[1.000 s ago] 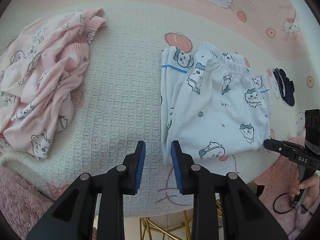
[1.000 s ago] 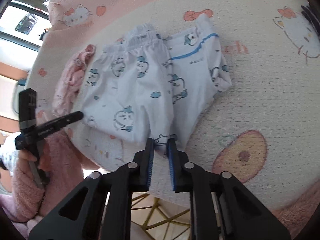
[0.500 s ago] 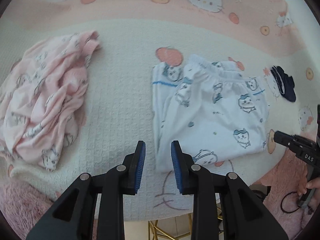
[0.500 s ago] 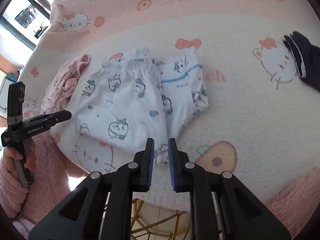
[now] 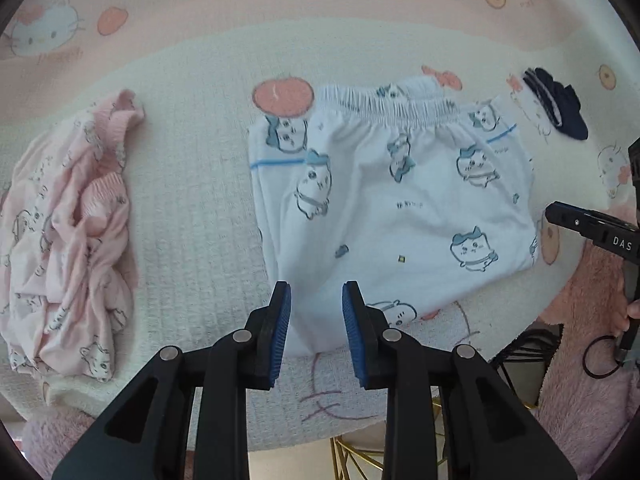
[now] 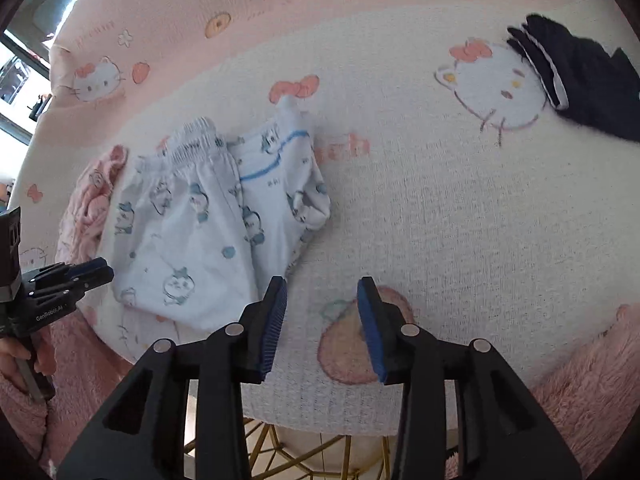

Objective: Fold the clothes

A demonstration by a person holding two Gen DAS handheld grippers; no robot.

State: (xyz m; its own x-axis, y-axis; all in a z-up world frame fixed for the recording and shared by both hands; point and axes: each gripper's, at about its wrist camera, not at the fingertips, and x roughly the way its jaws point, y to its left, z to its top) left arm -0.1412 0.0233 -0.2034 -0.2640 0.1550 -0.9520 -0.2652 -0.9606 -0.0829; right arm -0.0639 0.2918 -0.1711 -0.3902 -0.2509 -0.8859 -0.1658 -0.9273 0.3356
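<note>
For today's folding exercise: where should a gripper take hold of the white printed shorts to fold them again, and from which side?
Probably the near hem corner of the white shorts, approached from the table's front edge. That edge lies flat and free just ahead of the open left gripper, while the gathered waistband lies at the far side.

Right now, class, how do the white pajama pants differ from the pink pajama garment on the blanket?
The white pajama pants lie folded flat, waistband straight; the pink pajama garment sits in a crumpled heap. The white pants carry blue-trimmed cartoon prints; the pink garment's prints are grey outlines. Both rest on the same Hello Kitty blanket, ungripped.
</note>
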